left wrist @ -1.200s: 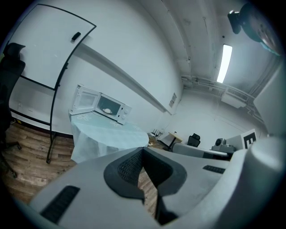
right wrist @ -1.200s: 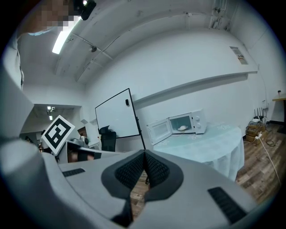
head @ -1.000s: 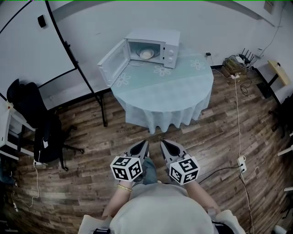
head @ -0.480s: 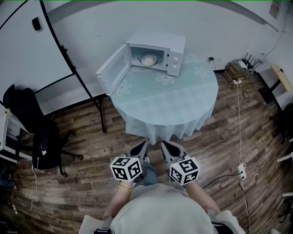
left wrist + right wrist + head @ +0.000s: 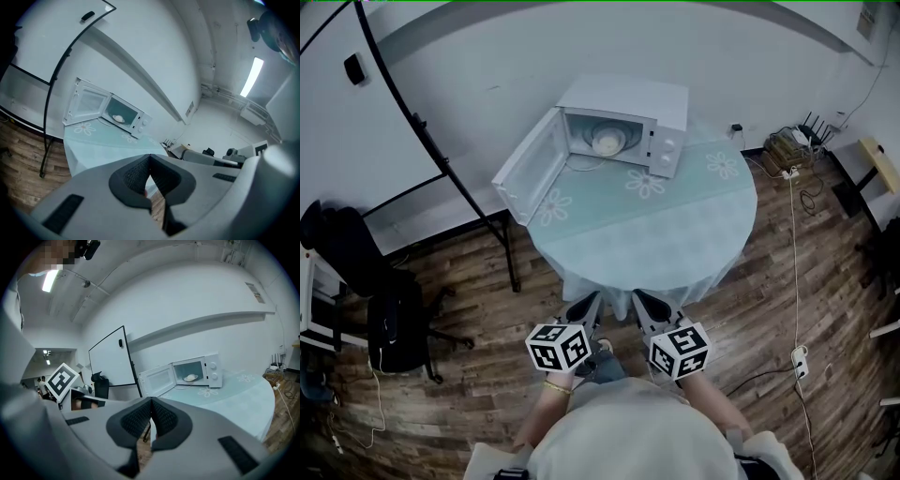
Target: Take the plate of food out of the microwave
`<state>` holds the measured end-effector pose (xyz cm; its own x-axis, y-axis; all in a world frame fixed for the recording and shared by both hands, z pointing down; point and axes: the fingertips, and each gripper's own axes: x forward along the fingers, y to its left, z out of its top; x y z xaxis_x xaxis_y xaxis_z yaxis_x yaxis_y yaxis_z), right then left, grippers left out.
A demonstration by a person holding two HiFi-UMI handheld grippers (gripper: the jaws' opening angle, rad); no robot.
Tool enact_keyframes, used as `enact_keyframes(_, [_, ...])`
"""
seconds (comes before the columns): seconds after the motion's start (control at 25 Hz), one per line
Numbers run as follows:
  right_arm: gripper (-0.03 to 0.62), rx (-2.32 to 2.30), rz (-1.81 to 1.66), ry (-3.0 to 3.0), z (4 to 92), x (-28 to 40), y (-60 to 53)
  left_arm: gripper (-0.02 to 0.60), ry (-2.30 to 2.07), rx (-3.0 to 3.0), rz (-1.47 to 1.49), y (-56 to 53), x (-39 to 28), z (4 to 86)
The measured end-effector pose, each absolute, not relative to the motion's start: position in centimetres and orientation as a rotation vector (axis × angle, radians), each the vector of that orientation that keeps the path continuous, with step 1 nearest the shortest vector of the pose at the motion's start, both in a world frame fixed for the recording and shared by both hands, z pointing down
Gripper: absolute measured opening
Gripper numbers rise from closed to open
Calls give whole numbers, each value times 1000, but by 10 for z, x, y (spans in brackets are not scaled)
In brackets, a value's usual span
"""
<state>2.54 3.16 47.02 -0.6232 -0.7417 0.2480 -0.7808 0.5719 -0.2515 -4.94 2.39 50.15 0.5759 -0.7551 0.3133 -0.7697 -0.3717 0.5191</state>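
Plate inside microwave on table

The microwave is white inside and out. The plate in it is white, and its food is pale cream. Under the microwave, the tablecloth is pale mint with white daisies. The floor is dark brown planks. Left of the microwave, the whiteboard is white with a black frame, and the chair is black. The left gripper and right gripper are grey with black pads, and their cubes are white with black squares.
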Motion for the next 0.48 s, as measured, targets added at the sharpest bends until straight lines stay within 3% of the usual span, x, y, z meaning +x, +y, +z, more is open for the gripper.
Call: enact_keyframes(0.48, [6, 1335, 493, -2671, 458, -6, -63, 13, -1160, 2193, 29, -75, -77, 493])
